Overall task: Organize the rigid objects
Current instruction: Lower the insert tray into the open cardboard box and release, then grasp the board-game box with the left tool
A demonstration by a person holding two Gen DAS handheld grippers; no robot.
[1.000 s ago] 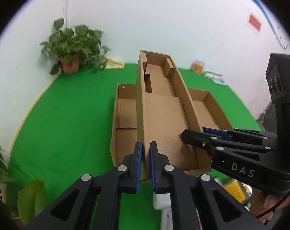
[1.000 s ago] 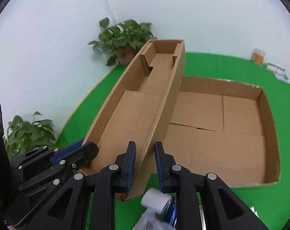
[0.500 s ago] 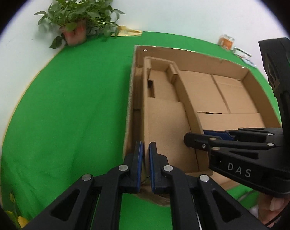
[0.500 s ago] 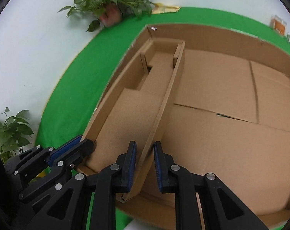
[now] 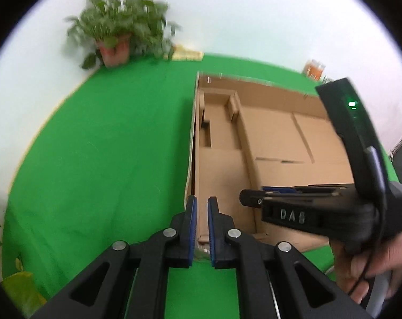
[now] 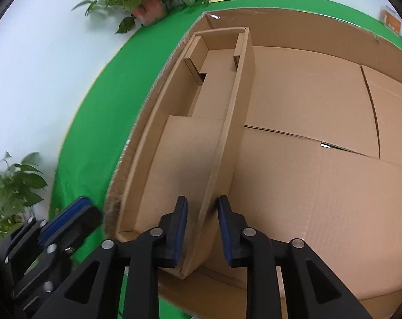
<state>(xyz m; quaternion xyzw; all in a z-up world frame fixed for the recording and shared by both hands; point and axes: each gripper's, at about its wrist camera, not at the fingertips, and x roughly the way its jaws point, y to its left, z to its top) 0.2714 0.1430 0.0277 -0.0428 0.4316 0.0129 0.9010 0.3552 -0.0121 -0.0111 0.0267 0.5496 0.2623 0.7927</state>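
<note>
Lying lengthwise along tray (image 6: 302,24) wall: narrow box (image 6: 190,159)

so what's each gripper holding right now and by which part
The left gripper pinches the narrow cardboard tray by its left side wall near the front end. The right gripper is opening around the tray's right wall, its pads coming off it.

Left view: on left gripper (image 5: 201,226), looking down and forward, close to tray (image 5: 222,175).
Right view: on right gripper (image 6: 202,228), looking down, very close to tray (image 6: 185,159).
Shared: tray, box (image 6: 320,111), plant (image 5: 121,32).
</note>
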